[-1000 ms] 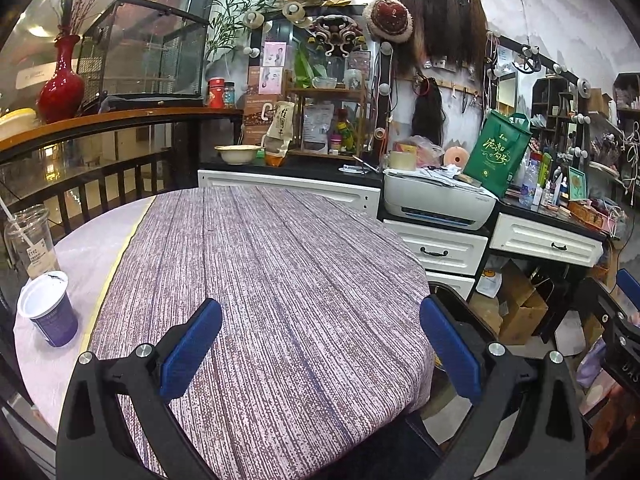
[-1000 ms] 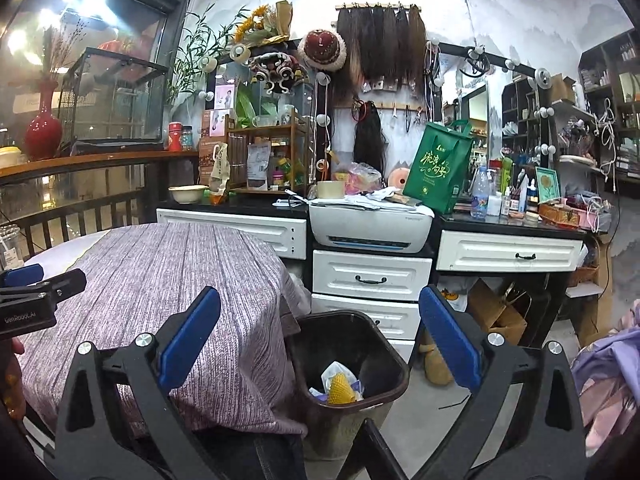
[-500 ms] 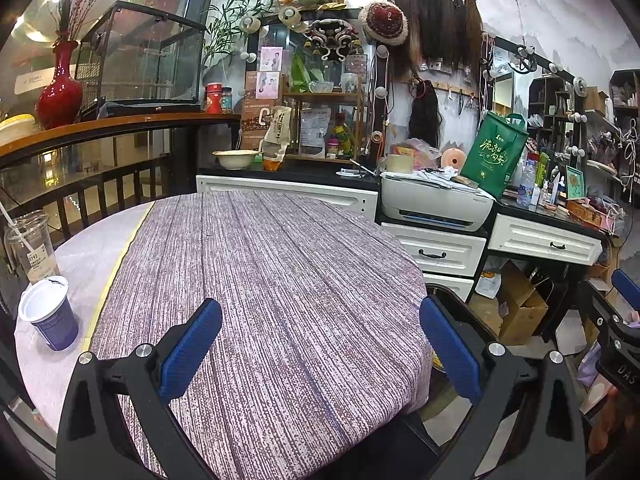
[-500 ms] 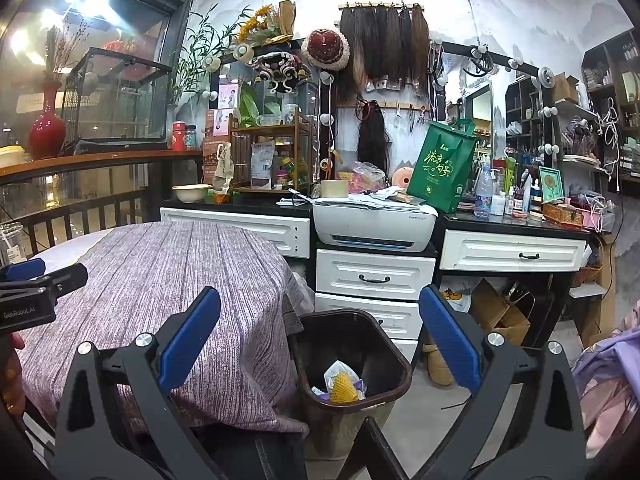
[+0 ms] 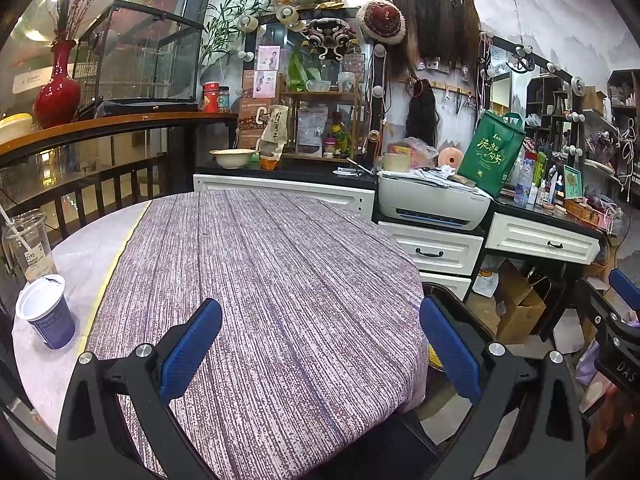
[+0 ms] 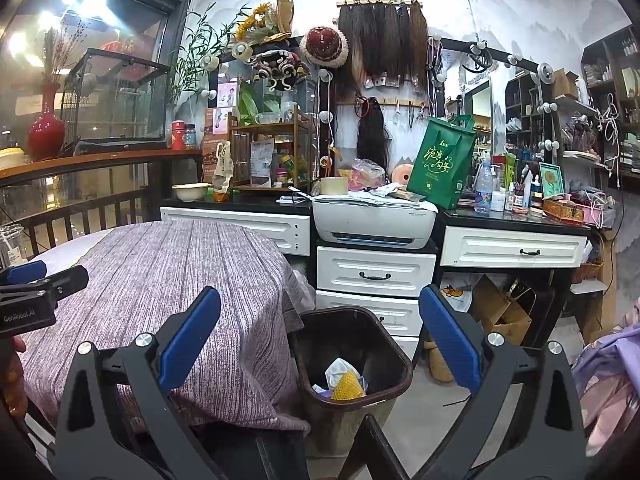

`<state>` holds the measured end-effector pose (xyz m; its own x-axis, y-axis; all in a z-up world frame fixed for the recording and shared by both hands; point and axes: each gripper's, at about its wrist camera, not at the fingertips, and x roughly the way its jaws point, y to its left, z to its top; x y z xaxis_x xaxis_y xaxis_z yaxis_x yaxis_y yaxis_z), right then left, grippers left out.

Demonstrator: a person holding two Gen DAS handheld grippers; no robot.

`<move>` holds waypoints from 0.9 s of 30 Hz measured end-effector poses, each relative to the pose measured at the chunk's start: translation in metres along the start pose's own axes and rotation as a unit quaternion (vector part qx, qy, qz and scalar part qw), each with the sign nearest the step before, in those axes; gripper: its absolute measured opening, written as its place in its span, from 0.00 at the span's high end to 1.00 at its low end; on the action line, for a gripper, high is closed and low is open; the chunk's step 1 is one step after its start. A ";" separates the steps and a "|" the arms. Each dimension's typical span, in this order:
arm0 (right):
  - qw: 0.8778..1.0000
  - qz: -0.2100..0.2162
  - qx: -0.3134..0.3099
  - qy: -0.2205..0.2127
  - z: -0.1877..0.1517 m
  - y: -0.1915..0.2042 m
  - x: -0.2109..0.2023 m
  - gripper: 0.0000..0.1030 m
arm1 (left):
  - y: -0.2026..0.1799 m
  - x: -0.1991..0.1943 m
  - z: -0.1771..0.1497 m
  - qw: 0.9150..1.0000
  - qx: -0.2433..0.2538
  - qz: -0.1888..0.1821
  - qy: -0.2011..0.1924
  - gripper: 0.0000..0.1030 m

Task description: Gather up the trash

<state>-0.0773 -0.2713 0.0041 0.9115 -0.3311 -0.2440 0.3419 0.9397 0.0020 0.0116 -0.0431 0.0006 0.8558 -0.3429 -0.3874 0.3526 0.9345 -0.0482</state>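
Paper cup: upright on tabletop, left of left gripper; fingers spread, empty; nearer arm.

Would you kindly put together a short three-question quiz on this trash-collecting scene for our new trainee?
1. True or false: the left gripper is shut on a cup.
2. Where does the trash bin stand? A) on the table B) on the floor beside the table C) on the printer
3. Fill in: on the table's bare left edge, the blue paper cup stands next to a clear plastic cup with a ____.

Key: 1 false, both it and the right gripper are open and empty; 2 B; 3 straw.
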 end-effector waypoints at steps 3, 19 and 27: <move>1.000 0.001 0.002 -0.001 0.000 -0.001 0.000 0.05 | -0.002 0.000 -0.002 1.000 0.001 -0.001 0.001 0.05; 1.000 0.002 -0.001 0.003 -0.002 0.001 0.001 0.05 | -0.008 -0.001 -0.002 1.000 0.001 0.011 -0.002 0.05; 1.000 0.003 -0.001 0.002 -0.002 0.001 0.001 0.05 | -0.008 -0.001 -0.001 1.000 0.001 0.010 -0.002 0.05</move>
<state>-0.0764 -0.2708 0.0020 0.9125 -0.3247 -0.2488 0.3355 0.9420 0.0011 0.0075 -0.0498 0.0003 0.8647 -0.3239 -0.3840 0.3353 0.9413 -0.0389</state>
